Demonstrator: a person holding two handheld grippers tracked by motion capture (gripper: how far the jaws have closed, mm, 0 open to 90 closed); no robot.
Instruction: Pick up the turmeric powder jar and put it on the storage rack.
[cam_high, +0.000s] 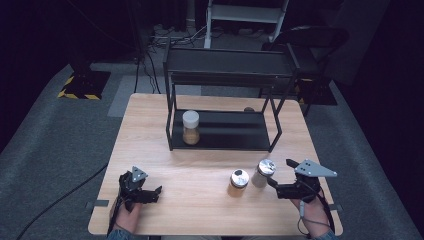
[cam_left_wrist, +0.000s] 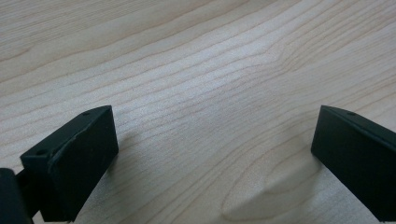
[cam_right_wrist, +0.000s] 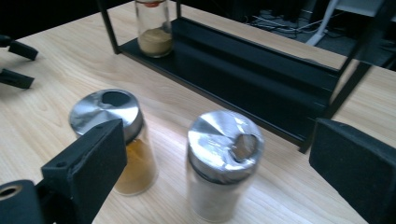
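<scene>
Two glass jars with shiny metal lids stand on the wooden table (cam_high: 200, 210): one with amber powder (cam_high: 239, 179) (cam_right_wrist: 114, 140), and one with pale contents (cam_high: 263, 172) (cam_right_wrist: 224, 163) to its right. My right gripper (cam_high: 274, 187) (cam_right_wrist: 219, 128) is open just right of the pale jar, which stands ahead of the jaws untouched. A third jar with a white lid and tan powder (cam_high: 190, 127) (cam_right_wrist: 154, 28) stands on the lower level of a black shelf rack (cam_high: 225, 145) (cam_right_wrist: 261, 79). My left gripper (cam_high: 156, 194) (cam_left_wrist: 212, 116) is open over bare wood near the table's front left.
The rack has an upper shelf (cam_high: 230, 62) above the lower one. In the right gripper view the left gripper's fingers (cam_right_wrist: 14, 60) show at the far left. Dark floor, cables and a chair (cam_high: 310, 40) lie beyond the table.
</scene>
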